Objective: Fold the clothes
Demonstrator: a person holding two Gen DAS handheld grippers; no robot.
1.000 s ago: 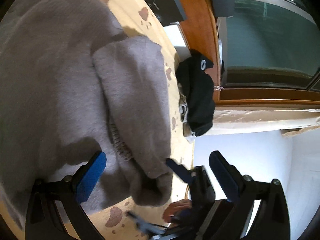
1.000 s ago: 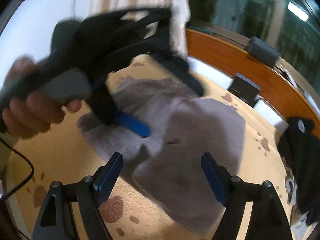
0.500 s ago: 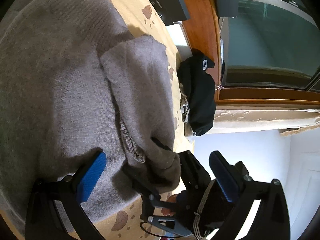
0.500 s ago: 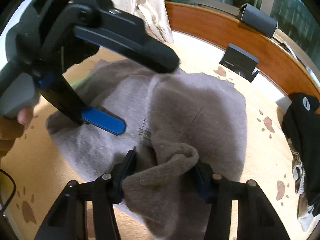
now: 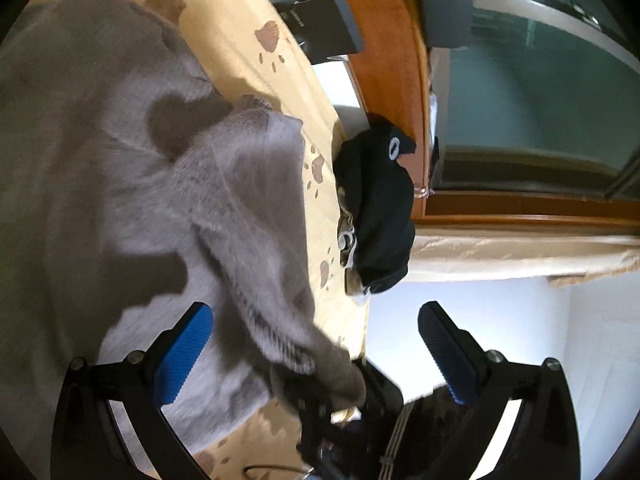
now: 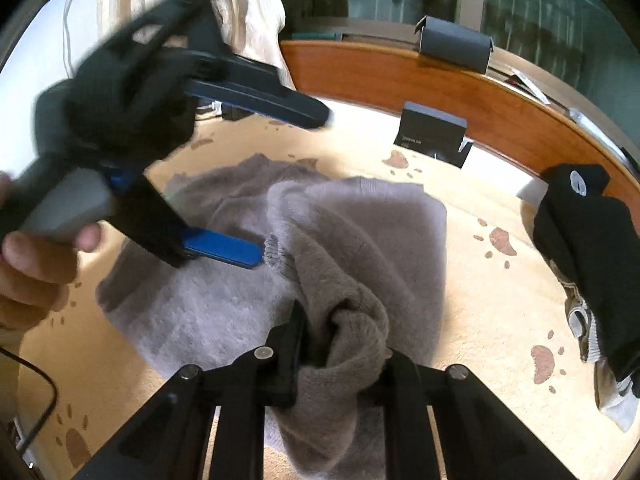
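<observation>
I have the grey sweater spread on a cream cover printed with brown paw marks. My right gripper is closing its jaws, and a bunched sleeve end of that sweater sits pressed between them, the knit bulging up over the pads. The sleeve runs back from there across the body of the garment.

My left gripper stands wide with nothing between its blue pads; in the right wrist view it hangs over the sweater's left part, one blue fingertip just beside a ribbed edge of the knit. A hand grips its grey handle.

To the right of the sweater, near the cover's edge, lies a pile of dark clothing with something pale underneath; it is apart from the sweater. Behind, a small dark box stands on the cover against a curved wooden rail, and a second grey box sits on top of the rail. A pale curtain hangs at the back left. A black cable loops at the lower left edge.
</observation>
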